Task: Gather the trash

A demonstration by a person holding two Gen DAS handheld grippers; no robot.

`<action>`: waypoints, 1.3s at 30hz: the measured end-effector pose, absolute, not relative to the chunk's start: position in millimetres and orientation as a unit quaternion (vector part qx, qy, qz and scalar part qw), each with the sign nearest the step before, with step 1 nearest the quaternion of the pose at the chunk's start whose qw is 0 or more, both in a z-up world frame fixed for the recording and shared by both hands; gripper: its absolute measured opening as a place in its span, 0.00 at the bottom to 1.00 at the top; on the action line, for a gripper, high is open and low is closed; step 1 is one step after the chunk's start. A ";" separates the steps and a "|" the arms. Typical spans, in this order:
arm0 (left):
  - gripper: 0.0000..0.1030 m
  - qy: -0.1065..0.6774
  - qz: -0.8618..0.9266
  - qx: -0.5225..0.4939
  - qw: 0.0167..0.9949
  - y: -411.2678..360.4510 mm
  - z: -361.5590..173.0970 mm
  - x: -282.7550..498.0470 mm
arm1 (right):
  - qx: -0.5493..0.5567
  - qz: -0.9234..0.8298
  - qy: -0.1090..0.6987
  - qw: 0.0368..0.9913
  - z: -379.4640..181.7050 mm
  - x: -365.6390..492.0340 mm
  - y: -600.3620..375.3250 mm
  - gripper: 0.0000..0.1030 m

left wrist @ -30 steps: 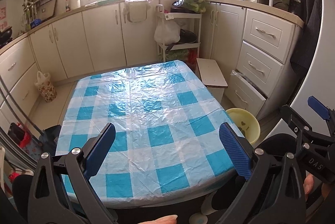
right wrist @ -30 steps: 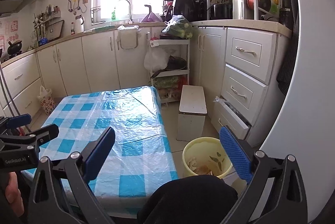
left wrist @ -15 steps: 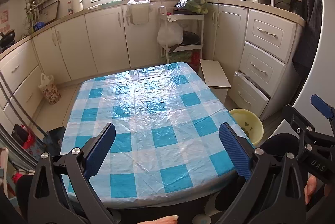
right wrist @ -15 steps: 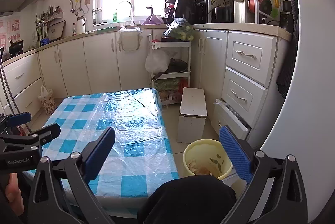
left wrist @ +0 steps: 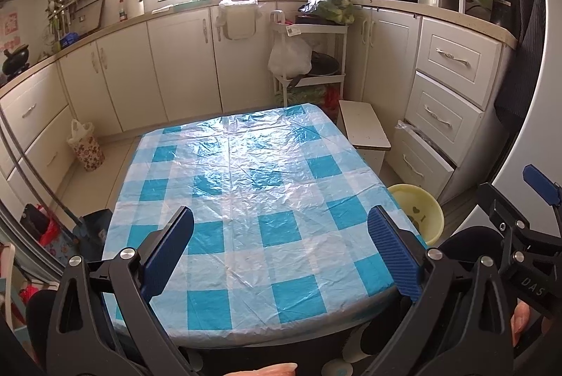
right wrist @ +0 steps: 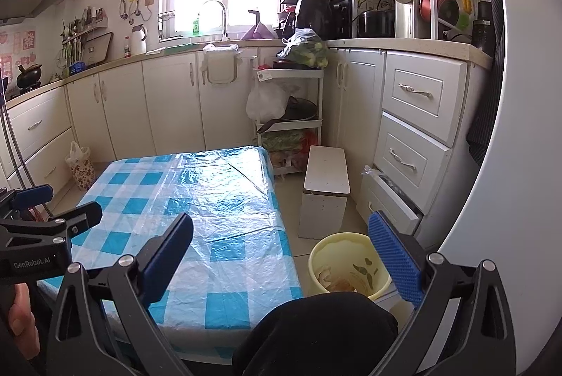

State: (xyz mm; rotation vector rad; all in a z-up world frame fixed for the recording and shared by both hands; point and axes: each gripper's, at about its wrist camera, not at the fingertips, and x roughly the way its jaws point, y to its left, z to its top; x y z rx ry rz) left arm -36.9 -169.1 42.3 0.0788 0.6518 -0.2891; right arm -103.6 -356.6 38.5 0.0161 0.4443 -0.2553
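While both tools hang above the near edge of the table [left wrist: 246,337], neither grips anything: left gripper [left wrist: 281,249] has jaws spread wide, nothing between but tablecloth beyond; right gripper [right wrist: 281,256] likewise wide apart and empty-handed. Fingers are matte black plastic w/ ribbed blue pads [left wrist: 393,256], rubbery-looking, long rectangular faces; right-gripper pads [right wrist: 395,263] show a fine diamond/knurl texture. Tablecloth [left wrist: 253,186] = thin glossy plastic sheet, blue-and-white check, creased and crinkled, strong window glare on far half; drapes over rounded table corners. Trash bin [right wrist: 347,267] = round pale-yellow plastic bucket on floor tiles just off table's right side, near the low white stool [right wrist: 325,186]; leaf motif on its inner wall in right view, small heart marks visible in left view [left wrist: 418,218]. Trash [right wrist: 333,281] lies in the bin bottom: crumpled pale/brownish scraps, exact kind can't tell. Stool is boxy, flat top, scuffed. Behind: cream panel cabinets [left wrist: 182,59] w/ metal handles; lowest drawer [right wrist: 390,200] on right stands partly pulled out, plastic liner at its lip. White wire-frame cart [right wrist: 291,116] holds a white plastic bag, dark pan, bagged greens on top. Floral shopping bag [left wrist: 86,147] sits on floor by left cabinets. Dark rounded fabric shape [right wrist: 316,334] fills bottom of right view, just in front of the bin.
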 end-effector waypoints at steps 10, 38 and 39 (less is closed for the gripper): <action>0.93 0.325 -0.139 0.028 0.935 -162.8 41.0 -34.1 | 0.005 -0.119 0.226 0.967 34.9 -101.7 -353.7 0.93; 0.93 0.343 -0.069 0.022 0.936 -102.0 26.4 18.7 | -0.032 -0.058 0.273 0.960 14.9 -24.2 -315.0 0.93; 0.93 0.350 -0.063 0.016 0.934 -96.1 23.9 24.1 | -0.034 -0.055 0.278 0.959 12.8 -15.7 -314.0 0.93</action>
